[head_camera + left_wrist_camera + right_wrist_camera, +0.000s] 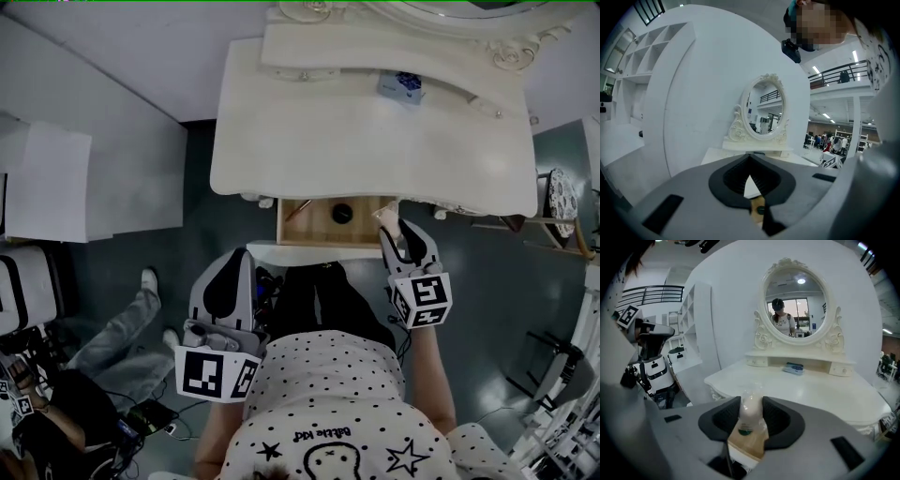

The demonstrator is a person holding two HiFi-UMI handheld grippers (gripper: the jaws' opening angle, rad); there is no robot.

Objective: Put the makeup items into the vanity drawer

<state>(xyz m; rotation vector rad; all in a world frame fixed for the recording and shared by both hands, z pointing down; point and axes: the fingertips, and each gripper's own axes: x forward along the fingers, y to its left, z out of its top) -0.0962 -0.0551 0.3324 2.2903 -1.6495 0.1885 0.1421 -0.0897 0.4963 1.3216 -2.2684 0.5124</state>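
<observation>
Gripping bottle (750, 416): right gripper (751, 400), over drawer (319, 232) | drawer: jar (342, 213), pencil (298, 209) | left gripper (749, 157): closed, empty

Left gripper (239, 255) closed; right gripper (398, 230) clamping bottle (750, 413)

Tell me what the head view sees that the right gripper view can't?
Only the head view: a small black round thing lying inside the open drawer, and the spotted shirt. Only the right gripper view: the mirror glass with a person reflected in it. Both: the right claw gripping a clear bottle, the blue box and the white vanity top.
</observation>
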